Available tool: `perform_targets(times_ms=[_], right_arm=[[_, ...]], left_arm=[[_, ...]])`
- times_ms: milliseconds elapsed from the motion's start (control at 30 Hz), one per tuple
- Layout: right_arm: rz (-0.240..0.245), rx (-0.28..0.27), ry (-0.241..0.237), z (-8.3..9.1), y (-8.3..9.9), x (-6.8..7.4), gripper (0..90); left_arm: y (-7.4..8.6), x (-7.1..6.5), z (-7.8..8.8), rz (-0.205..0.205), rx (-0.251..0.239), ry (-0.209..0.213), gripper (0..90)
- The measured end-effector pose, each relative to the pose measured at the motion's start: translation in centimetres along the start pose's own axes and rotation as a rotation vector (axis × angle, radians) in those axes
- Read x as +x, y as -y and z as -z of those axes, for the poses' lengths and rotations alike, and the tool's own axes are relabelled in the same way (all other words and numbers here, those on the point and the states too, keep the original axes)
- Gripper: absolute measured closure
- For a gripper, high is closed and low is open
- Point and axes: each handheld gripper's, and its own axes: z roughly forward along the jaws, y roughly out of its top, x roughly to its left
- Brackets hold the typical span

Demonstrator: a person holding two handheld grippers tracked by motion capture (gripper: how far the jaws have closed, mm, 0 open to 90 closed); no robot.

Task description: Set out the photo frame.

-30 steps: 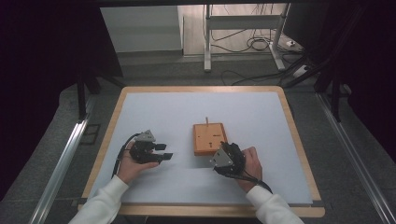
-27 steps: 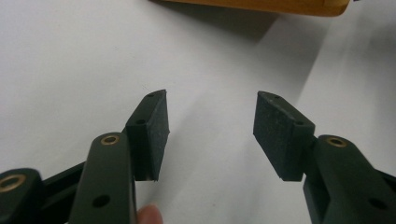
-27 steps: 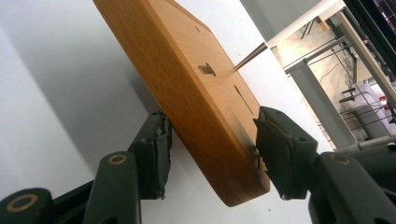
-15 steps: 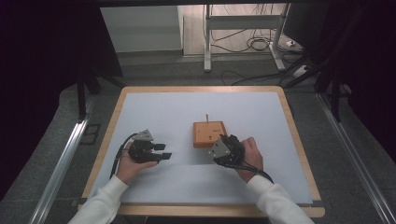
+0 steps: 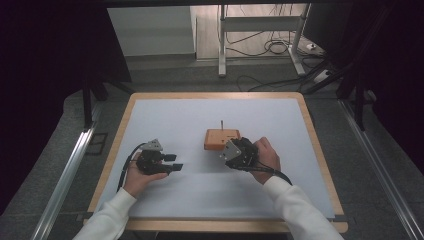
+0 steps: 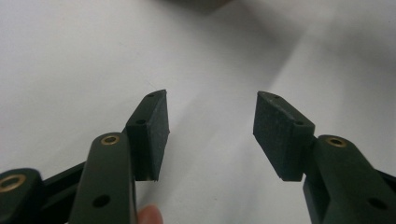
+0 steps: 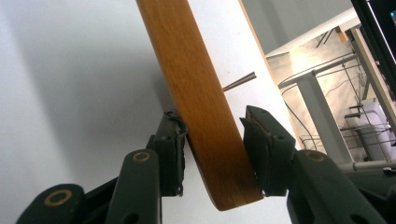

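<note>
My left claw point(image 5: 170, 162) rests low over the white table point(image 5: 165, 125), held in my left hand point(image 5: 142, 176), its jaws spread wide with nothing between the pads point(image 6: 154, 135); in the left gripper view, bare table surface lies ahead of them. Well apart from it, off to its right, sits the wooden block point(image 5: 221, 139), with a thin metal pin point(image 5: 222, 124) standing up from its top on the side away from me. My right claw point(image 7: 212, 154), held in my right hand point(image 5: 263, 157), has that block by its near edge. Its jaws have just been closing, and in the right gripper view the block's rounded orange-brown edge point(image 7: 201, 112) runs up between them, both pads set against its faces. The pin sticks out past the right pad point(image 7: 257, 140).
</note>
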Motion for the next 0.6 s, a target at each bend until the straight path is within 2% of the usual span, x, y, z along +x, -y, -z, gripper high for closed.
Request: perform_targets(times_ms=[200, 433, 600], right_arm=[[0.028, 0.003, 0.004, -0.1, -0.7, -0.5, 64.5], [0.085, 0.017, -0.002, -0.3, -1.5, -1.1, 68.1], [0.072, 0.003, -0.015, 0.2, -1.7, -1.7, 69.8]], left_arm=[[0.1, 0.0, -0.1, 0.010, -0.003, 0.005, 45.2], [0.1, 0.1, -0.1, 0.017, -0.004, 0.004, 45.2], [0.2, 0.2, -0.1, 0.020, -0.007, 0.004, 45.2]])
